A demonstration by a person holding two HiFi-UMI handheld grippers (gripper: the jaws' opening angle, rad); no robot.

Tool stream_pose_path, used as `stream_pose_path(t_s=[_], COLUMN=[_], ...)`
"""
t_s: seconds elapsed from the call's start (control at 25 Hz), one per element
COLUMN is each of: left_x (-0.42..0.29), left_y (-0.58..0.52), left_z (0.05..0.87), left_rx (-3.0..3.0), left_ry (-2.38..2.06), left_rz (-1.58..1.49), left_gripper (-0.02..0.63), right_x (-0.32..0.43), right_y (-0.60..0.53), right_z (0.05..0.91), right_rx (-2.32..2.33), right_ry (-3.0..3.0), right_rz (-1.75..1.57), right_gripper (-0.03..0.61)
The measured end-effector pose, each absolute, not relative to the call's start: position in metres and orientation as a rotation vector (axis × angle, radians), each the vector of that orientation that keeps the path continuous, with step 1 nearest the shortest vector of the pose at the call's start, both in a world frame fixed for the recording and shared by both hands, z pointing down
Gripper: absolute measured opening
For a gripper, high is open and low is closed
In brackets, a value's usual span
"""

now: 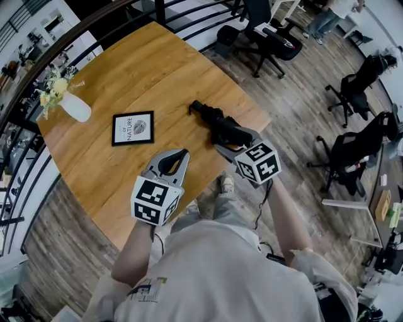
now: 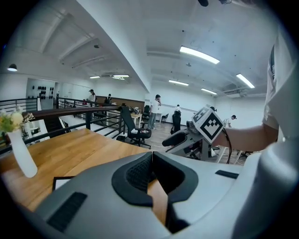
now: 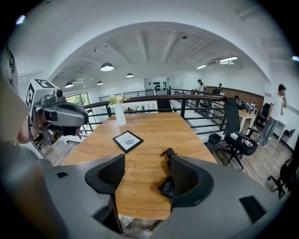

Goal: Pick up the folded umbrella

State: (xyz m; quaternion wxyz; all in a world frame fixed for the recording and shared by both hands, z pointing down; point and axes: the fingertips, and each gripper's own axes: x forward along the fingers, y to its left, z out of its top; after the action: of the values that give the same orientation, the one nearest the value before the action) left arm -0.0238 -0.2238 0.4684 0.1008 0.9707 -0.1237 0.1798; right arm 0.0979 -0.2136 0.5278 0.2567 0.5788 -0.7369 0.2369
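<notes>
The folded umbrella (image 1: 216, 121) lies on the table (image 1: 145, 69), its long axis pointing away from the person. Its near end sits against the right-hand jaw of the released right tongs (image 3: 147, 158), not yet between them. The clenched, empty left tongs (image 1: 184, 153) are farther off.

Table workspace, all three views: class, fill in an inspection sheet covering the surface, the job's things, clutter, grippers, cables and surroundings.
Surface: wooden table, curved edge, three things on it.
Job's things: folded black umbrella lying flat near the table's right edge.
Clutter: framed print lying flat; white vase with flowers, upright, far left.
Grippers: left gripper shut, empty, over the table's near side; right gripper open, at the umbrella's near end, one jaw beside it, not closed on it.
Cables: black cable hanging from the right gripper along the forearm.
Surroundings: black railing behind the table; office chairs on a wood floor; people far off.
</notes>
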Motion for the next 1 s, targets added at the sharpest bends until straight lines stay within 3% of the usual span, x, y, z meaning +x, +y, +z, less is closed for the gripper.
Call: stream_pose_path(t_s=[1.0], left_x=[0.066], left_y=[-0.285], left_z=[0.598], left_rx=[2.416], left_ry=[-0.639], left_rz=[0.760], left_gripper=[0.020], right_x=[0.209], right_y=[-0.273], right_z=[0.693], right_rx=[1.205], right_ry=[-1.914], right_rz=[0.922], right_gripper=[0.330])
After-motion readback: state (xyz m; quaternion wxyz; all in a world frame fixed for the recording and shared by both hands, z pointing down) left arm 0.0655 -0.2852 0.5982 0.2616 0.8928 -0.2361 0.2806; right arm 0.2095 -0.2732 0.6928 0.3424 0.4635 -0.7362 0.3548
